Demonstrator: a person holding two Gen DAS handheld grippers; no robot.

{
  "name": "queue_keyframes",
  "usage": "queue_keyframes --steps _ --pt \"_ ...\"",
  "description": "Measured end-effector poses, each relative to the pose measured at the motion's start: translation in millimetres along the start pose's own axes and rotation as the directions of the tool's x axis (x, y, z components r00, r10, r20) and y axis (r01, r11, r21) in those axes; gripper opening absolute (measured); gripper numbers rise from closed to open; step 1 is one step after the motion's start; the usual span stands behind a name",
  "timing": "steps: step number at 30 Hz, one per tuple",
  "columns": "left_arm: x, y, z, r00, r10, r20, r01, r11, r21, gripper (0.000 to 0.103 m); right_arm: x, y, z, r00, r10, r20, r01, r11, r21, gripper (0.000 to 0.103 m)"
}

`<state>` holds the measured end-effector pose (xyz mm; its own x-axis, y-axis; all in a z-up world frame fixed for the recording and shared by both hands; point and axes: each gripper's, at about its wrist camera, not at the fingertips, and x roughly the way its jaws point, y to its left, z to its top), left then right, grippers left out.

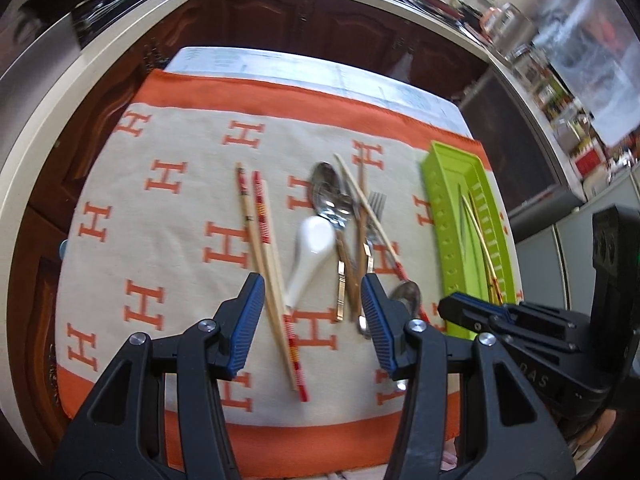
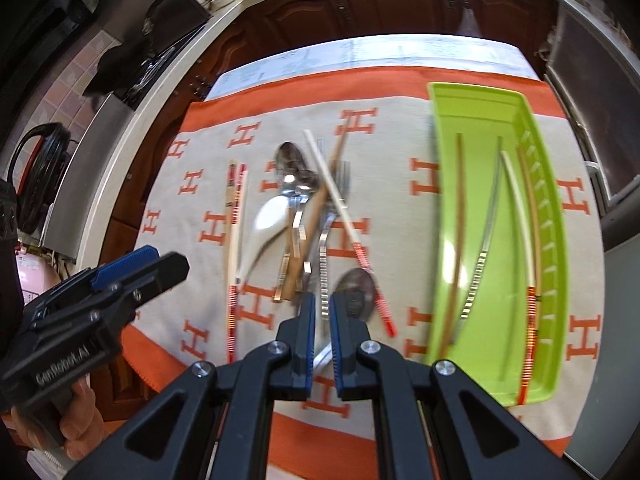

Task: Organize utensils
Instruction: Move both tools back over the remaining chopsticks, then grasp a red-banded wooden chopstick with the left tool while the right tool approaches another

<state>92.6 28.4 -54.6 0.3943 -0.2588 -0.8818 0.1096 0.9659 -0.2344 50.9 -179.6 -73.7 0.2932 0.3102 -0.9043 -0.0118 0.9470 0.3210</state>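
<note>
On the orange-and-cream cloth [image 1: 180, 216] lies a loose heap of utensils [image 2: 304, 216]: steel spoons, a fork, a white spoon [image 1: 310, 256] and red-banded chopsticks [image 1: 266, 240], crossing one another. Right of it, the green tray [image 2: 476, 104] holds several chopsticks lengthwise. The left gripper [image 1: 312, 300] hangs released and empty; the right gripper [image 2: 322, 320] is clenched, empty

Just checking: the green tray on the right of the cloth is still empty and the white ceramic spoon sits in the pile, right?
Not empty. The right wrist view shows the green tray already holding several chopsticks. The white ceramic spoon does lie in the pile on the cloth.
</note>
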Motion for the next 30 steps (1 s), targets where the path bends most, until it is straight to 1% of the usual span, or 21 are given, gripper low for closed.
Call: queue_keyframes --steps 4,6,9,11,14,17,23,30 --pt "6.8 25.0 7.0 1.0 0.006 -0.014 -0.007 0.999 -0.046 0.047 5.1 22.5 4.6 1.0 0.018 -0.004 -0.019 0.999 -0.027 0.007" --pt "14.7 34.5 10.3 1.0 0.009 -0.026 -0.011 0.998 -0.054 0.046 8.8 29.8 7.4 1.0 0.029 -0.009 -0.029 0.999 -0.032 0.007" --pt "31.2 44.5 13.5 0.998 0.016 -0.054 -0.019 0.998 -0.06 0.04 18.3 39.7 12.6 0.998 0.048 -0.028 -0.049 0.998 -0.033 0.007" --pt "45.0 50.4 16.2 0.996 0.019 -0.082 -0.024 0.997 -0.068 0.033 25.0 43.0 15.8 0.997 0.063 -0.042 -0.064 0.998 -0.024 0.007" --pt "65.2 57.3 18.7 0.992 0.022 -0.123 -0.032 0.996 -0.08 0.027 37.0 47.3 20.8 0.995 0.08 -0.06 -0.08 0.997 -0.005 0.007" --pt "86.0 64.9 21.7 0.986 0.006 -0.169 -0.025 0.994 -0.105 0.023 47.5 50.5 23.6 0.992 0.097 -0.079 -0.097 0.995 0.009 0.007" --pt "110.4 65.5 28.7 0.977 -0.007 -0.213 -0.018 0.994 -0.112 0.023 64.1 50.7 30.5 0.988 0.111 -0.108 -0.108 0.994 0.03 0.007" --pt "131.1 59.4 31.3 0.965 0.015 -0.261 -0.04 0.995 -0.093 0.02 74.5 44.9 36.2 0.985 0.123 -0.12 -0.117 0.992 0.051 0.007"
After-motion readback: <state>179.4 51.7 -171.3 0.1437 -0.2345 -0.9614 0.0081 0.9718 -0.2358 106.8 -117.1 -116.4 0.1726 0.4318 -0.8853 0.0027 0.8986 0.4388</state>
